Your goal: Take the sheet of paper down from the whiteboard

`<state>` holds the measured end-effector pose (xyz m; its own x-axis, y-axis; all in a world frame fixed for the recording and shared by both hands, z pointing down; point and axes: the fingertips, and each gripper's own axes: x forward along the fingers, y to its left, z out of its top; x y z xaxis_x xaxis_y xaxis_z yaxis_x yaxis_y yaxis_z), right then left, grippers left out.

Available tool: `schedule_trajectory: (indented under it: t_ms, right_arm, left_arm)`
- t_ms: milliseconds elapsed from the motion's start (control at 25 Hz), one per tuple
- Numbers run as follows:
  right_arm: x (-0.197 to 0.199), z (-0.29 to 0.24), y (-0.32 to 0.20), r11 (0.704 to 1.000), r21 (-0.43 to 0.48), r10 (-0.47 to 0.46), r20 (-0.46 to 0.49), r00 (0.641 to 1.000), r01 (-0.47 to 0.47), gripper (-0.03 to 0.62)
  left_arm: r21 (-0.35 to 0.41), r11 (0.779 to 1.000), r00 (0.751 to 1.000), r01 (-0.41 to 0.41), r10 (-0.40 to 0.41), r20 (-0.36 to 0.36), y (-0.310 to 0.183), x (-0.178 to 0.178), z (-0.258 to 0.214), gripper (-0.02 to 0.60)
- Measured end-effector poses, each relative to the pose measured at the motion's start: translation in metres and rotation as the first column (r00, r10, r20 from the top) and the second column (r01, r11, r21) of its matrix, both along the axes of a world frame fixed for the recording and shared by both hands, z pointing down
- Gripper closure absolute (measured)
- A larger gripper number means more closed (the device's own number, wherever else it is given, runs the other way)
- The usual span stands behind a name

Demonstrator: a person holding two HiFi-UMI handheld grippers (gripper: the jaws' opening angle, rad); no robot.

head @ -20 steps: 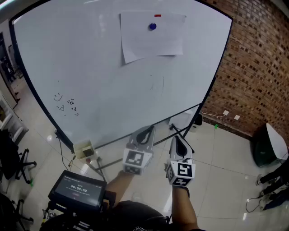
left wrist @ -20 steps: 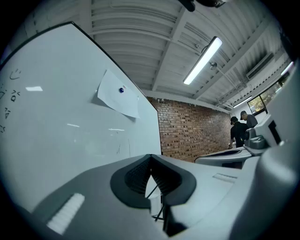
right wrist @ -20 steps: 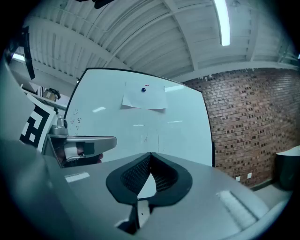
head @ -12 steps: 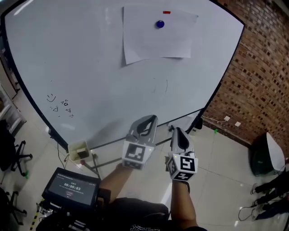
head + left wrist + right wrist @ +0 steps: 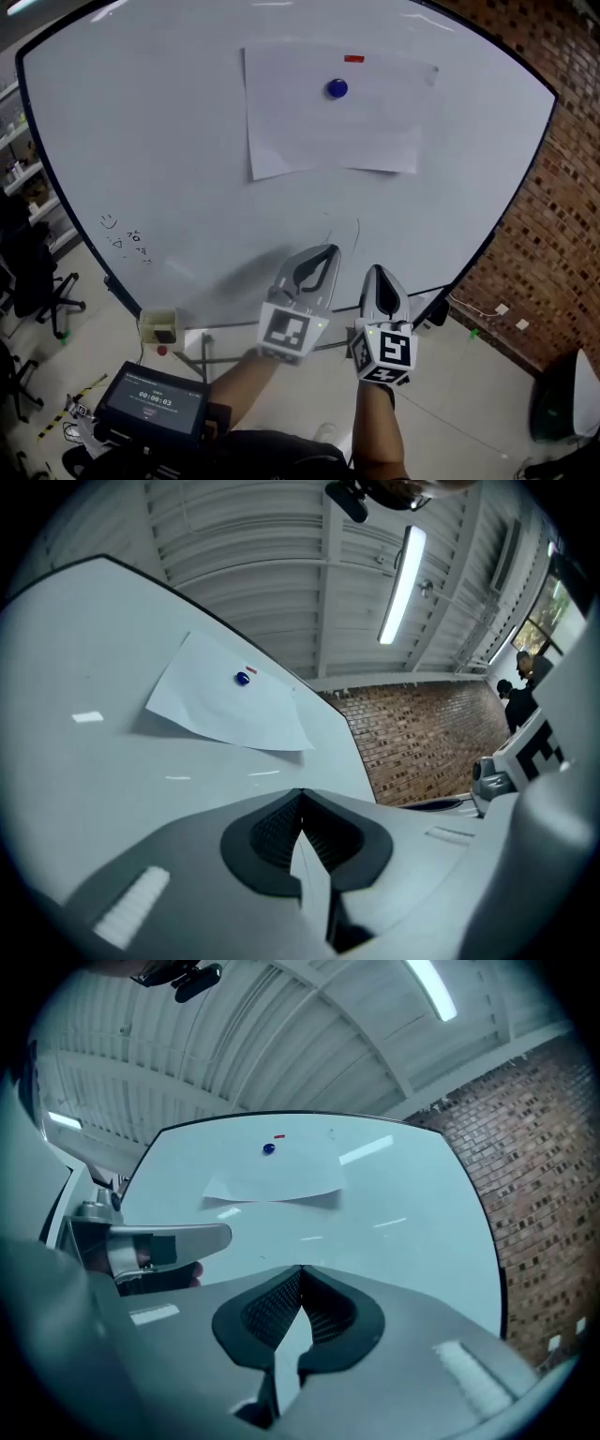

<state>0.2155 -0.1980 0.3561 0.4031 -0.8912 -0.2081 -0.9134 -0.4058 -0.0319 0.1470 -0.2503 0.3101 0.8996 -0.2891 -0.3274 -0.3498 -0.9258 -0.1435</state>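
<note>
At the far left of the head view, a few small scribbles (image 5: 127, 236) mark the whiteboard (image 5: 169, 141). By the board's lower left edge sits a small box (image 5: 157, 327), and below that is a screen showing a timer (image 5: 150, 398).

Next comes the left gripper (image 5: 322, 253). Its jaws are pressed together with nothing between them, and it is held low in front of the board, well below the paper.

The sheet of paper (image 5: 328, 131) hangs high on the whiteboard, near the top and a little right of the middle. A round blue magnet (image 5: 337, 89) pins it near its upper edge. A small red piece (image 5: 353, 58) sits just above the magnet; I cannot tell whether it is a second magnet or only a mark.

The right gripper (image 5: 379, 274), just beside the left one, is likewise closed and empty. A brick wall (image 5: 553, 234) fills the right side.

The sheet looks thin, light and limp, and would likely tear if dragged out from under the magnet. Its lower-left corner stands slightly off the board and casts a shadow, so the bottom edge seems the easiest place to pinch. Freeing the magnet with the other gripper would spare the paper, and both pairs of jaws would have to open first.

By count there is one sheet, one blue magnet, one red piece, one whiteboard and two grippers.
</note>
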Motion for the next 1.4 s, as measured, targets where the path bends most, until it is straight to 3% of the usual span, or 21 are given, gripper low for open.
schedule_trajectory:
  t_ms: [120, 200, 360, 480, 600, 800, 960, 1040, 1240, 1400]
  right_arm:
    - [0.019, -0.014, -0.015, 0.997, 0.014, -0.081, -0.021, 0.997, 0.081, 0.580]
    - [0.026, -0.027, -0.028, 0.987, 0.028, -0.156, -0.037, 0.987, 0.157, 0.580]
    - [0.039, -0.048, -0.040, 0.963, 0.058, -0.259, -0.061, 0.964, 0.262, 0.580]
    - [0.052, -0.055, -0.040, 0.945, 0.086, -0.313, -0.052, 0.948, 0.317, 0.580]
    - [0.068, -0.053, -0.039, 0.927, 0.107, -0.357, -0.035, 0.933, 0.359, 0.580]
    - [0.083, -0.053, -0.043, 0.908, 0.102, -0.405, -0.025, 0.914, 0.405, 0.580]
    - [0.086, -0.059, -0.051, 0.881, 0.116, -0.464, 0.020, 0.885, 0.459, 0.580]
    - [0.089, -0.065, -0.052, 0.856, 0.147, -0.508, 0.057, 0.860, 0.496, 0.577]
    - [0.089, -0.092, -0.049, 0.757, 0.243, -0.645, 0.125, 0.754, 0.607, 0.510]
    - [0.092, -0.108, -0.047, 0.725, 0.273, -0.679, 0.134, 0.722, 0.632, 0.481]
  left_arm:
    - [0.031, 0.994, 0.995, 0.104, -0.104, 0.003, -0.015, 0.011, -0.015, 0.580]
    - [0.068, 0.976, 0.978, 0.208, -0.209, 0.009, -0.030, 0.011, -0.030, 0.580]
    - [0.187, 0.903, 0.919, 0.386, -0.395, 0.011, -0.047, 0.009, -0.065, 0.580]
    - [0.219, 0.862, 0.883, 0.457, -0.470, 0.008, -0.050, 0.009, -0.085, 0.580]
    - [0.215, 0.837, 0.858, 0.502, -0.513, -0.007, -0.056, 0.013, -0.102, 0.580]
    - [0.274, 0.785, 0.818, 0.556, -0.575, -0.010, -0.068, 0.009, -0.143, 0.551]
    - [0.317, 0.778, 0.815, 0.543, -0.579, 0.026, -0.073, 0.010, -0.174, 0.490]
    - [0.337, 0.777, 0.815, 0.532, -0.578, 0.046, -0.073, 0.015, -0.182, 0.470]
    - [0.339, 0.771, 0.810, 0.540, -0.585, 0.040, -0.079, 0.016, -0.203, 0.459]
    - [0.344, 0.743, 0.783, 0.574, -0.621, 0.035, -0.085, 0.010, -0.214, 0.459]
